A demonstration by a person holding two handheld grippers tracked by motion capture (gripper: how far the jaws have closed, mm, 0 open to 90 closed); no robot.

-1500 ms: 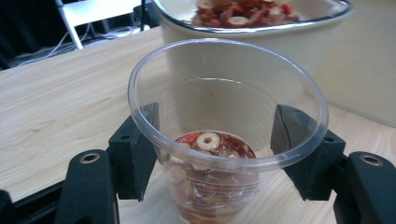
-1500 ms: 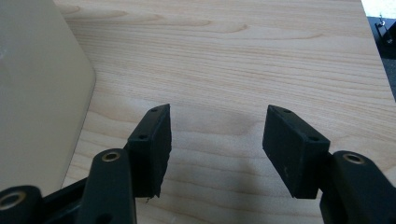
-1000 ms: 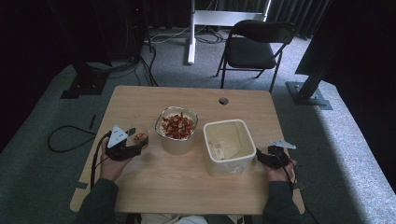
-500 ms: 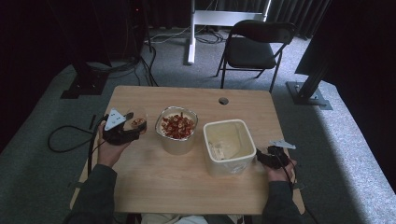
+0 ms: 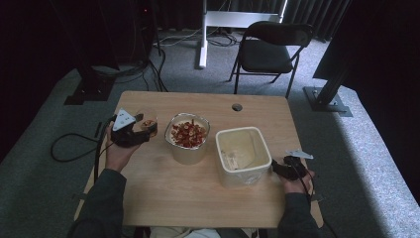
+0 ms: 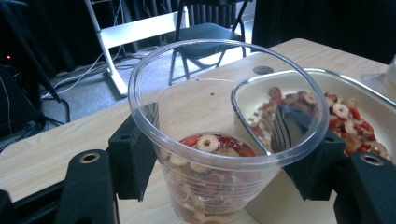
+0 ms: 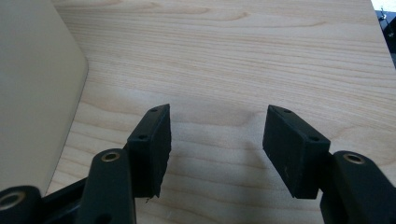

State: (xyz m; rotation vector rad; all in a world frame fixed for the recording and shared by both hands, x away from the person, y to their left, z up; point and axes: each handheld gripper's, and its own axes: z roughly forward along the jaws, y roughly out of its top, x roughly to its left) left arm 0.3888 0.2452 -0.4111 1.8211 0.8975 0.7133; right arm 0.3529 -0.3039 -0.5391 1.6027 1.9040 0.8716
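Your left gripper (image 5: 141, 130) is clamped on a clear plastic cup (image 6: 219, 140), one jaw pressed against each side of its wall, as the left gripper view shows. The cup stands upright between the jaws and is partly filled with red and pale ring-shaped snack pieces (image 6: 208, 142). In the high view you hold the cup (image 5: 147, 121) over the left part of the wooden table (image 5: 198, 198), just to the left of the round bowl (image 5: 187, 144), which holds more of the same snack pieces. In the left gripper view the bowl's rim (image 6: 299, 74) sits right behind the cup, seen partly through its clear wall.

Your right gripper (image 7: 215, 149) rests low at the right side of the table with its jaws spread apart and only bare wood between them. It lies just beside the square cream tub (image 5: 242, 153), whose wall shows at the left edge of the right gripper view (image 7: 32, 93). The tub stands right of the bowl. A black chair (image 5: 270, 49) stands on the floor beyond the table.
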